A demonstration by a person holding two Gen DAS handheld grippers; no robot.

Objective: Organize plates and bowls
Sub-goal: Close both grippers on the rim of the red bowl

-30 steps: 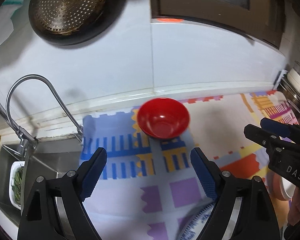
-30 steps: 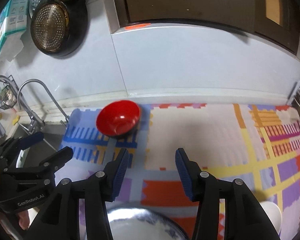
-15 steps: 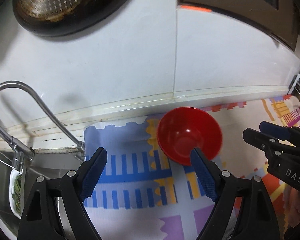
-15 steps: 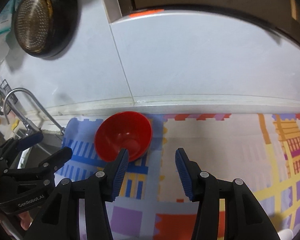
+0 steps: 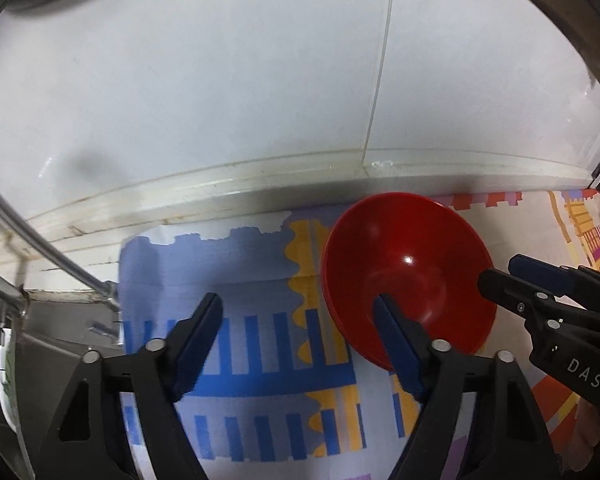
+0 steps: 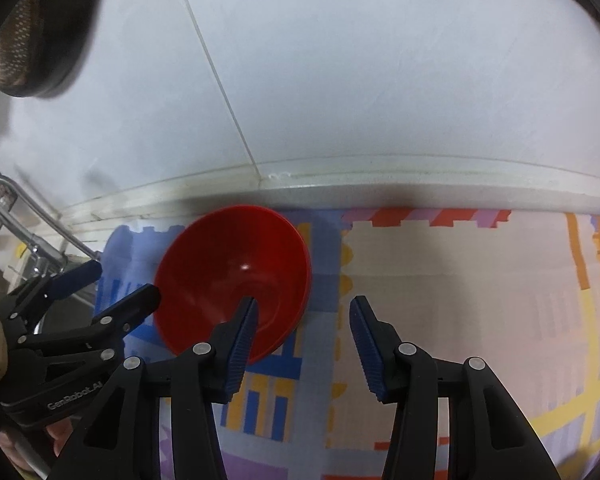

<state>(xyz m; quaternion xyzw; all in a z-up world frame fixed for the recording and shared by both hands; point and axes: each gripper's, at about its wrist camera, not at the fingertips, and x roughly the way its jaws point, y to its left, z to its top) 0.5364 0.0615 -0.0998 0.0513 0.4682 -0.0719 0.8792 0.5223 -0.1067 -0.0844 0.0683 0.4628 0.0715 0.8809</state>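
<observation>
Both grippers came closer to the red bowl (image 5: pixel 408 276), which looked much bigger than before. It sat between them, near the wall. Left gripper (image 5: pixel 300 316) was half-wide and closing on nothing; right gripper (image 6: pixel 302 320) was narrower, also closing, empty. Grabbing step: next, 1 finger must go over the rim.

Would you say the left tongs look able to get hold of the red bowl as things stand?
Probably yes. The left tongs are closing with nothing yet between them; one finger already overlaps the near rim of the red bowl. Nothing lies between, though the right tongs crowd the same bowl.
</observation>
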